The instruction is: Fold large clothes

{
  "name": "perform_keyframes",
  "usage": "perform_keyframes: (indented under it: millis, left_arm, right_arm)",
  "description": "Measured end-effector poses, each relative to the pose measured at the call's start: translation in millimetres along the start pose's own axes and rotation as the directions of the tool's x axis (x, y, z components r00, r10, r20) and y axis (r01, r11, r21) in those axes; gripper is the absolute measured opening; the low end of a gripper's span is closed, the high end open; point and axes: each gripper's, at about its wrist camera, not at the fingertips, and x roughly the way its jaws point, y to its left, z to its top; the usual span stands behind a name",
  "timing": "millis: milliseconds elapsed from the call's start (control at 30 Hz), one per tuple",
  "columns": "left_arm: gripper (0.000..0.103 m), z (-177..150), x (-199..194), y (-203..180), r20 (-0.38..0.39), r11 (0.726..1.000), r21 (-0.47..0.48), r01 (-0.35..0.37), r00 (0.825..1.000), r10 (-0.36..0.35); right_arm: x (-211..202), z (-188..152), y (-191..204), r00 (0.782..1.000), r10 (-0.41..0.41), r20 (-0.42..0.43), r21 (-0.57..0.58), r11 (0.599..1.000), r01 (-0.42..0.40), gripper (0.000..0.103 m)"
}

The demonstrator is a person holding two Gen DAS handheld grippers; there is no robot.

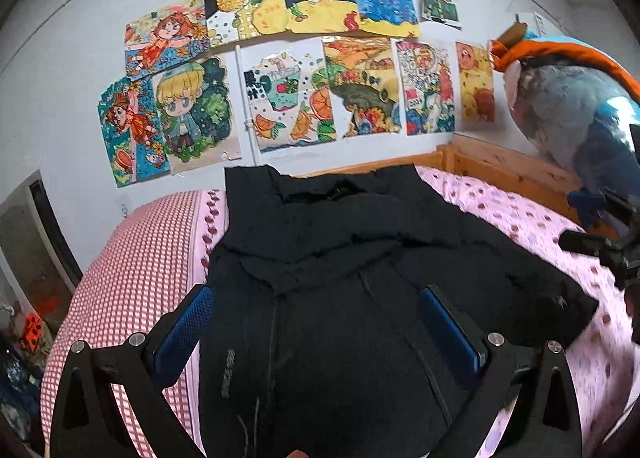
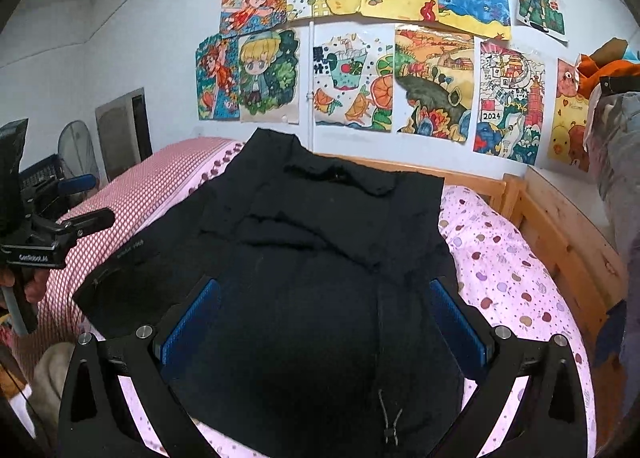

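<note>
A large black jacket [image 1: 340, 266] [image 2: 320, 250] lies spread on a bed, collar toward the wall, sleeves folded over its body. My left gripper [image 1: 320, 302] hovers open above the jacket's lower left part, blue pads wide apart with nothing between them. My right gripper [image 2: 326, 298] hangs open over the lower middle of the jacket, near a drawstring toggle [image 2: 390, 418]. Each gripper shows at the edge of the other's view: the right gripper [image 1: 608, 250] in the left wrist view, the left gripper [image 2: 48, 234] in the right wrist view.
The bed has a pink spotted sheet [image 2: 508, 258] and a red-checked cover [image 1: 136, 258]. A wooden bed frame [image 2: 560, 226] runs along the right. Drawings [image 1: 288, 58] cover the wall. A pile of clothes [image 1: 580, 106] sits at the right. A fan [image 2: 78, 150] stands at the left.
</note>
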Motion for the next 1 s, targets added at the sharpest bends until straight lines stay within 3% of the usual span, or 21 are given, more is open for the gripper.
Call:
perform_keyframes:
  millis: [333, 533, 667, 833, 1000]
  left_arm:
    - [0.103, -54.0, -16.0, -8.2, -0.083, 0.995, 0.097, 0.038, 0.996, -0.030]
    - [0.103, -81.6, -18.3, -2.4, -0.152, 0.995, 0.085, 0.046, 0.988, -0.033]
    - [0.103, -96.5, -17.4, -2.4, -0.190, 0.993, 0.098, 0.063, 0.981, -0.043]
    - [0.103, -115.9, -8.9, -9.2, -0.254, 0.984, 0.154, 0.087, 0.966, -0.046]
    - [0.103, -130.4, 4.0, -15.1, -0.287, 0.972, 0.233, 0.040, 0.958, 0.029]
  right_arm:
    - [0.1, -30.9, 22.4, 0.989, 0.024, -0.147, -0.117, 0.992, -0.041, 0.101]
    - [2.2, -49.3, 24.6, 0.978, 0.035, -0.208, -0.090, 0.994, -0.055, 0.101]
    - [6.0, -64.1, 23.0, 0.964, 0.033, -0.266, -0.077, 0.996, -0.055, 0.101]
    - [14.4, -82.2, 24.9, 0.931, 0.034, -0.364, -0.111, 0.991, -0.080, 0.101]
    - [19.0, -91.7, 25.8, 0.913, 0.024, -0.408, -0.143, 0.986, -0.090, 0.101]
